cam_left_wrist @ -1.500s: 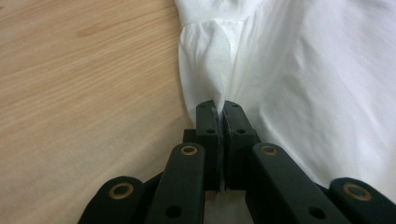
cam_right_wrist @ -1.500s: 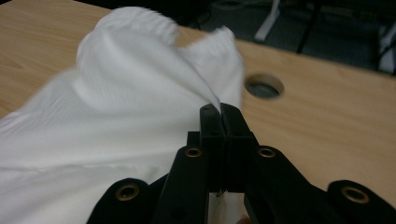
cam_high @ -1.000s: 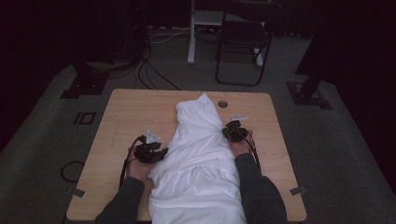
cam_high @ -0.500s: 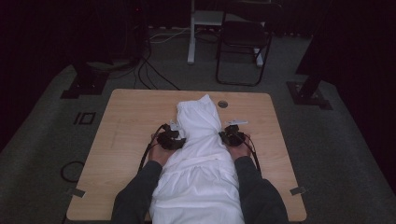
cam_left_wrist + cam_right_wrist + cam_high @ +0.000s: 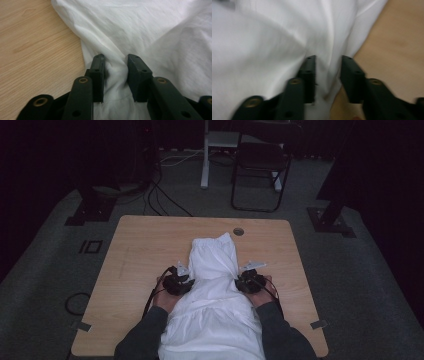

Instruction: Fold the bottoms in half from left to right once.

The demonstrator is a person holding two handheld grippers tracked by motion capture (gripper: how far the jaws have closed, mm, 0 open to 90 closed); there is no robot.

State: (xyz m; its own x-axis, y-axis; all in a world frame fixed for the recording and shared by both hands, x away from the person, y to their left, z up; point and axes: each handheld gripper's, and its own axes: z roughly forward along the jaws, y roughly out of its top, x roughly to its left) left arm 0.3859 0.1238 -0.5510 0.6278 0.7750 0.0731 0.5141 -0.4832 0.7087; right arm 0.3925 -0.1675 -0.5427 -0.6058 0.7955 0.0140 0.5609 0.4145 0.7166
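White cloth is what you are working on: a soft white garment (image 5: 215,295) lying down the middle of the wooden table (image 5: 145,245), from the round hole (image 5: 238,231) near the far edge all the way to your side, where it hangs over the near edge.

Your left gripper (image 5: 177,282) sits at the left edge of the garment, about halfway along it. In the left gripper view its jaws have just been closing, and a bunched ridge of the cloth (image 5: 115,72) stands between them. The pads look like they touch the fold on both sides, so it seems to be pinching the cloth.

Your right gripper (image 5: 248,281) sits at the right edge of the garment, straight across from the left one. Its jaws have just been opening. In the right gripper view the picture is blurry, but the jaws stand apart, with a loose edge of cloth (image 5: 329,75) between them and not squeezed.

You look to be partway through folding the garment, taking new holds at its two sides.

Next, I think you need to close the right jaws on that edge. Get a firm bite on both sides at the same spot along the garment. Then lift both hands together and evenly, so the cloth does not slip or go crooked.
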